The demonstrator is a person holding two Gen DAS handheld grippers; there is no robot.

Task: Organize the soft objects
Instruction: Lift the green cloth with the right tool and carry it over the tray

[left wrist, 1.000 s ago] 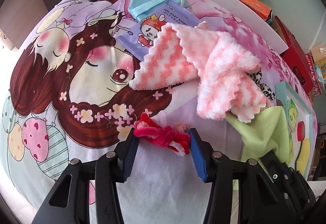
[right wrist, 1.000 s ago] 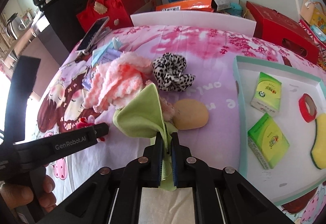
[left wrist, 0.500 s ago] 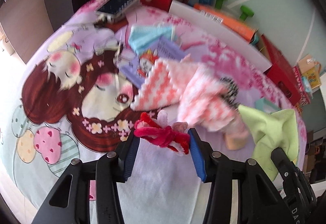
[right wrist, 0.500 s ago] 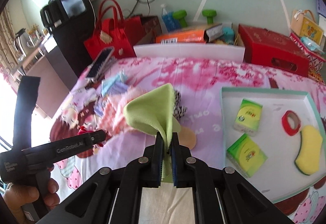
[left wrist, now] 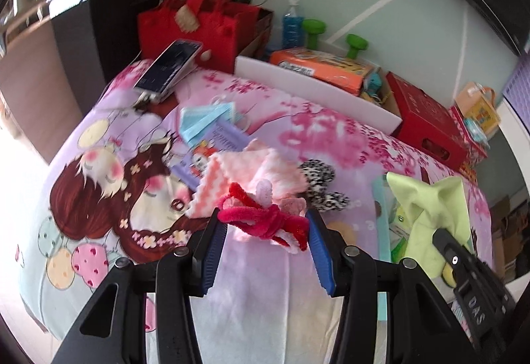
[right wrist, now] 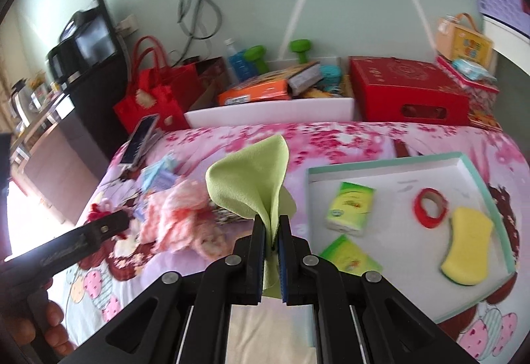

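Note:
My left gripper (left wrist: 263, 226) is shut on a red-and-pink fuzzy hair tie (left wrist: 261, 219) and holds it above the cartoon bedspread. My right gripper (right wrist: 272, 233) is shut on a light green cloth (right wrist: 251, 185), lifted clear of the bed; the cloth also shows at the right of the left wrist view (left wrist: 427, 214). A pink-and-white fluffy towel (left wrist: 251, 171) and a leopard-print scrunchie (left wrist: 323, 181) lie on the bed beyond the hair tie. The left gripper shows in the right wrist view (right wrist: 109, 224).
A teal-rimmed white tray (right wrist: 477, 185) at right holds two green tissue packs (right wrist: 351, 208), a red tape roll (right wrist: 430, 206) and a yellow sponge (right wrist: 467, 246). A blue face mask (left wrist: 207, 118), wipes pack, phone (left wrist: 169, 67), red bag (left wrist: 195, 22) and boxes lie behind.
Both grippers have risen away from the bed, each carrying its item; the green cloth is lifted off the pile and the hair tie is up off the bedspread.

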